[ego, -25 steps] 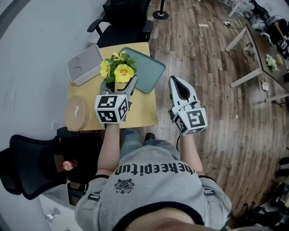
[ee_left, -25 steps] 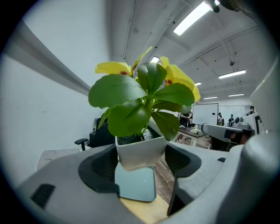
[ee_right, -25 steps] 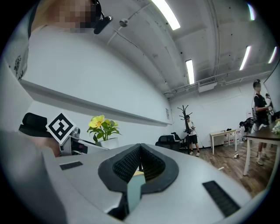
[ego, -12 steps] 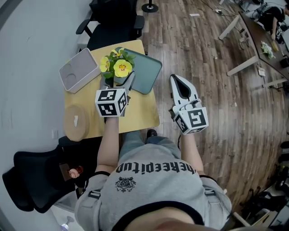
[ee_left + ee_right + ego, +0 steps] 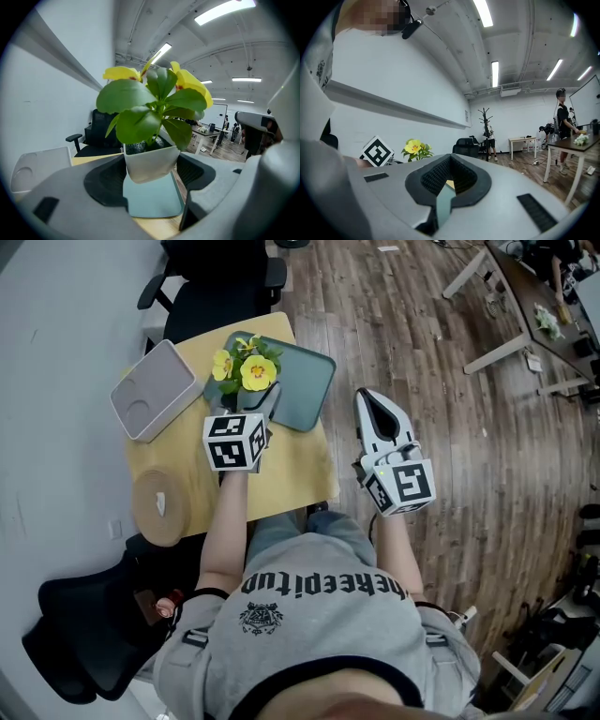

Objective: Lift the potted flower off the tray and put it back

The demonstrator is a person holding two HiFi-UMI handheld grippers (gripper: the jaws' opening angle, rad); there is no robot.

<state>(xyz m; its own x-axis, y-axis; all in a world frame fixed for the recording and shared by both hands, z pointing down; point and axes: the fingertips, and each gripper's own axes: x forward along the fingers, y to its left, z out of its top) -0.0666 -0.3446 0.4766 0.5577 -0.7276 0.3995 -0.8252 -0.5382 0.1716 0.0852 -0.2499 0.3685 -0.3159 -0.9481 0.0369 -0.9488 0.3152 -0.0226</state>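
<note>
Yellow-bloomed potted flower point(image 5: 151, 161) clamped between left gripper point(image 5: 255, 409) jaws, white pot held just above teal tray point(image 5: 314, 390), upper centre of head view. Right gripper point(image 5: 375, 409) pinched closed on nothing, right of wooden table point(image 5: 291, 465).

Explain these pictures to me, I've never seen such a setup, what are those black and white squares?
A person holds two handheld clamps, each with a marker cube. One picture looks down from a camera on the head; the other two look along each clamp's jaws. The left gripper grips a white pot of yellow flowers over a teal rectangular tray on a yellow wooden table. A grey rectangular dish and a round tan disc lie beside. The right gripper is shut, empty, beside the table.
</note>
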